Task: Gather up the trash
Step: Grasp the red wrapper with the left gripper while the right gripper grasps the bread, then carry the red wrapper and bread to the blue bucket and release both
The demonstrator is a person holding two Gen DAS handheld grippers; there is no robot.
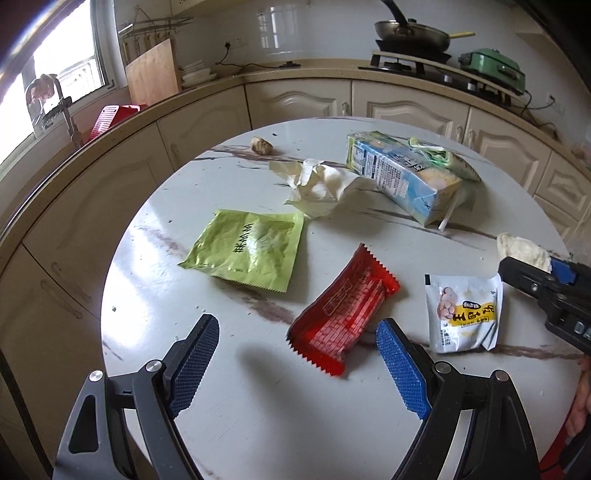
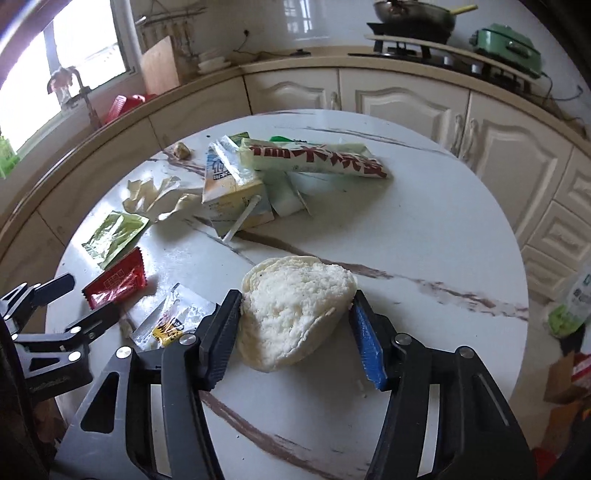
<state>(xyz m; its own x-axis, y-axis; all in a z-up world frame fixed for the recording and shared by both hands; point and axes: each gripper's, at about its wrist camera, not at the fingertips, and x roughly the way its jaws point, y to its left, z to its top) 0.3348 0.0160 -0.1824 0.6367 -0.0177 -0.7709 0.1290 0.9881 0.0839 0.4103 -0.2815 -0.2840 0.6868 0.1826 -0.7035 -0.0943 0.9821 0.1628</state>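
Trash lies on a round white marble table (image 1: 258, 413). My left gripper (image 1: 297, 358) is open and empty above the table, just in front of a red wrapper (image 1: 343, 314). Beyond lie a green packet (image 1: 247, 251), crumpled white paper (image 1: 321, 184), a milk carton (image 1: 402, 177) and a white snack packet (image 1: 461, 314). My right gripper (image 2: 295, 332) is shut on a half-eaten white bun (image 2: 291, 310), both pads touching its sides. The bun (image 1: 521, 251) and the right gripper also show at the right edge of the left wrist view.
A long white-green wrapper (image 2: 314, 158) rests on the carton (image 2: 236, 192). A small brown lump (image 1: 261, 144) lies at the table's far edge. Cream kitchen cabinets (image 1: 295, 99) curve behind, with a wok (image 1: 410, 35) and a green pot (image 1: 495, 70) on the stove.
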